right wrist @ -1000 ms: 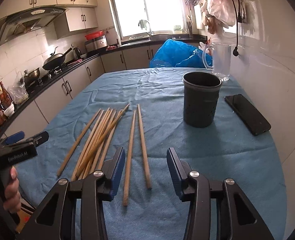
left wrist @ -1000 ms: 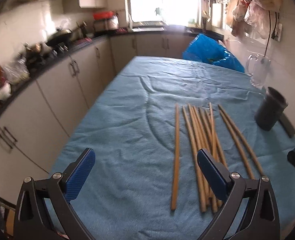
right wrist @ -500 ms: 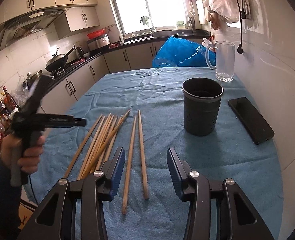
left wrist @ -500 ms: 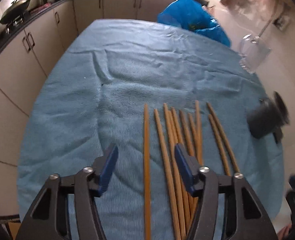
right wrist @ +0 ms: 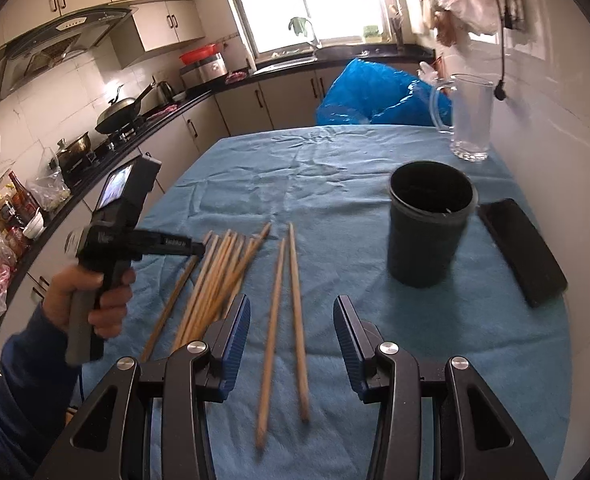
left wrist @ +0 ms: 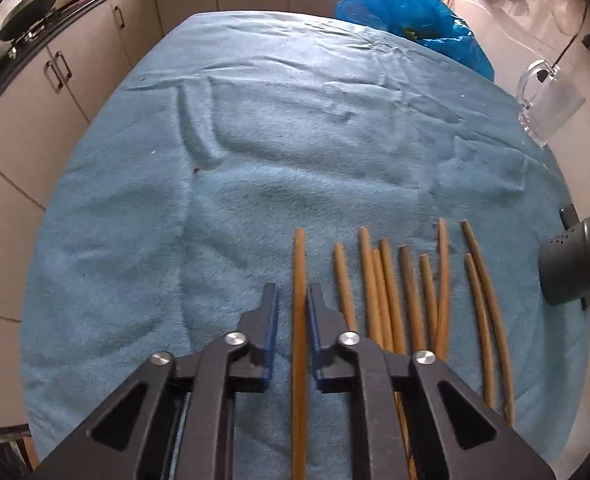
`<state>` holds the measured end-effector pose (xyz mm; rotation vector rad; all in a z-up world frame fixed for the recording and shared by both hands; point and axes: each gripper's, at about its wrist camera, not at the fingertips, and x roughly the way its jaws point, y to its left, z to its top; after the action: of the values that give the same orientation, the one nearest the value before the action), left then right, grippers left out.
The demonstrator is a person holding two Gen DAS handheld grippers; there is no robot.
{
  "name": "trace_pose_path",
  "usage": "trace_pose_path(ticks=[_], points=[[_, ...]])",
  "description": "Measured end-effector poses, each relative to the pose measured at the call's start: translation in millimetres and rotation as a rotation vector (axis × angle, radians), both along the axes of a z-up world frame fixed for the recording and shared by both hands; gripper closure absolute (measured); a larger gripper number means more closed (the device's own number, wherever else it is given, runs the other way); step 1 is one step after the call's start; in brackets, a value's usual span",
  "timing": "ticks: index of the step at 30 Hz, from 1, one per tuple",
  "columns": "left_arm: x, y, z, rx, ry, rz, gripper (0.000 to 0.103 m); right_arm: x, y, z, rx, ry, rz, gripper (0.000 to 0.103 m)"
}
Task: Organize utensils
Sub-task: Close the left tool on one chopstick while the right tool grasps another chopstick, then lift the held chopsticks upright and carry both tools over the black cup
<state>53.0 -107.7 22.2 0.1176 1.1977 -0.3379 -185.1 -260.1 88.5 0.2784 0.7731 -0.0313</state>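
Chopstick [left wrist: 299, 280] — between narrowed left tongs [left wrist: 291, 292], touching right pad | right tongs [right wrist: 291, 320] — spread

Ten wooden chopsticks [left wrist: 387, 280] lie on the worktop [left wrist: 255, 140], alongside one dark holder cup [right wrist: 429, 222], one glass mug [right wrist: 469, 116], one black phone [right wrist: 521, 252] and one blue bag [right wrist: 375, 96].

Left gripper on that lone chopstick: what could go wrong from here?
1. The left gripper straddles the leftmost chopstick but the jaws haven't closed; the round stick may roll aside.
2. The soft blue cloth could snag the fingertips.
3. The holder sits across the table, a long carry.
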Motion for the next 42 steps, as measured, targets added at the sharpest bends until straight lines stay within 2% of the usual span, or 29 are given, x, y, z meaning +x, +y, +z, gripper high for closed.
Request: trace_pose_path(ticks=[3,7,12,14,15,22,24,25,26,29,33,39,42], points=[[-3.9,11.2,0.0,-0.017,0.020,0.004,0.096,34.9,-0.6,-2.0,-0.001,0.056,0.032,0.056],[-6.9,16.7,-0.9,-0.028,0.023,-0.003,0.096,88.8,-4.7,-16.5,0.019,0.165,0.055,0.065],[-6.5,18.5,-0.9,-0.026,0.022,-0.010,0.096,150.5,-6.9,-45.7,-0.005,0.294,0.056,0.067],[-5.2,17.0,-1.6,-0.023,0.022,-0.012,0.096,169.2,-9.6,-59.5,0.008,0.335,0.065,0.075],[-4.8,16.3,-1.6,-0.021,0.021,-0.015,0.096,177.7,-12.2,-65.1,0.003,0.352,0.051,0.075],[0.0,7.4,-1.0,-0.008,0.013,-0.015,0.097,210.1,-8.5,-87.6,-0.019,0.415,0.059,0.077],[2.1,5.0,-0.6,-0.003,0.013,-0.010,0.097,213.2,-1.9,-87.4,-0.079,0.409,0.059,0.084],[2.5,4.0,-0.4,-0.003,0.011,-0.010,0.097,213.7,-1.0,-87.2,-0.079,0.409,0.066,0.096],[2.6,2.7,-0.2,-0.007,0.009,-0.011,0.097,213.1,-0.6,-87.5,-0.073,0.408,0.070,0.097],[-1.0,1.9,3.4,-0.039,0.001,-0.019,0.097,205.2,-6.9,-85.0,-0.042,0.380,0.063,0.097],[-14.4,7.0,28.1,-0.072,-0.067,-0.012,0.097,178.8,-15.0,-60.7,0.012,0.281,0.054,0.097],[-51.3,22.5,86.2,-0.139,-0.210,0.007,0.097,109.3,-15.6,11.9,0.025,0.023,0.051,0.097],[-74.0,29.5,108.2,-0.162,-0.276,0.010,0.097,71.3,-11.5,38.6,0.018,-0.102,0.052,0.097]])
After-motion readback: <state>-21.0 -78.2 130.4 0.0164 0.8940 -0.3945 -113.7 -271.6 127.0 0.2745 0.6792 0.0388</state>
